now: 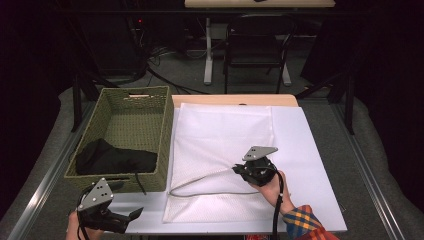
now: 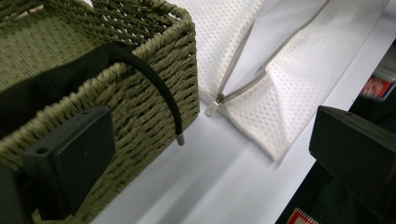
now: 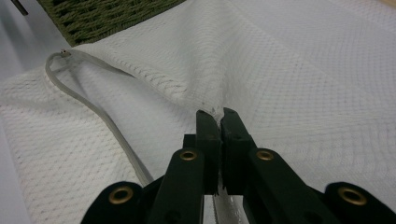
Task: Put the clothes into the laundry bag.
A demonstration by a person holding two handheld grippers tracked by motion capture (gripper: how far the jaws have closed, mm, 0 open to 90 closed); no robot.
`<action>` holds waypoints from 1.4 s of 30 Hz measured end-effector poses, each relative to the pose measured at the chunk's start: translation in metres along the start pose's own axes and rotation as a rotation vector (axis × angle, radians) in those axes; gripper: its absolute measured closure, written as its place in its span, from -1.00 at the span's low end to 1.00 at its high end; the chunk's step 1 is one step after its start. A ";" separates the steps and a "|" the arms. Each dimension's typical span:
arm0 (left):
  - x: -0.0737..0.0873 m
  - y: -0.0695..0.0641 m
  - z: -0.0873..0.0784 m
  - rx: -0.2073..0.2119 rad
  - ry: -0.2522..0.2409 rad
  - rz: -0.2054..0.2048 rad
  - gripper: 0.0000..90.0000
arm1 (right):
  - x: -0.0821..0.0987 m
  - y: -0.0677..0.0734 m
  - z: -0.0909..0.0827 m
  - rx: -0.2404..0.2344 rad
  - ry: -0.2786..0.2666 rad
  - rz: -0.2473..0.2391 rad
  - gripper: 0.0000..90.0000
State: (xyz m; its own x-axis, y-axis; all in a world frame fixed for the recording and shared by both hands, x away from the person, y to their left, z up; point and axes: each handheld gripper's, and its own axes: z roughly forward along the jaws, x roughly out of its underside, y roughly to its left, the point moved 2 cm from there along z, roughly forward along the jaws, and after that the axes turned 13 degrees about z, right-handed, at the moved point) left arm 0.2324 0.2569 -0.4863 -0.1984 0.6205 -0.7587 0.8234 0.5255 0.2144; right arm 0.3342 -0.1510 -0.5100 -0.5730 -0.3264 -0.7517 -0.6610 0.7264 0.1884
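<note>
Right gripper view: right hand-held gripper (image 3: 215, 113) pinches the mesh bag (image 3: 289, 70); left hand-held gripper (image 2: 210, 154) gapes empty.

Lighting's pretty uneven in the high view: the white surface (image 1: 310, 150) and mesh laundry bag (image 1: 220, 145) are bright, almost washed out, while the room around goes near black. Whole frame is soft and low-res. In the left gripper view the near fingers (image 2: 70, 163) are blurry dark blobs, and the wicker basket (image 2: 140, 93) casts a soft shadow. Right gripper view has crisp mesh, no glare.
</note>
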 end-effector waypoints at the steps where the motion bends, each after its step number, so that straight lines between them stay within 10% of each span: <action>1: -0.002 0.001 -0.001 0.010 0.000 0.004 -1.00 | 0.001 0.000 0.001 -0.002 0.002 0.001 0.95; 42: -0.066 0.061 -0.017 0.062 0.123 0.192 -1.00 | 0.002 0.001 -0.002 0.014 0.001 -0.041 0.95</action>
State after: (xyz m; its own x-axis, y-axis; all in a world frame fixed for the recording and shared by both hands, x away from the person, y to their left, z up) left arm 0.2868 0.2585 -0.4129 -0.0954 0.7741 -0.6259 0.8826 0.3566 0.3065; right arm 0.3317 -0.1514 -0.5099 -0.5463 -0.3569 -0.7577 -0.6771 0.7207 0.1487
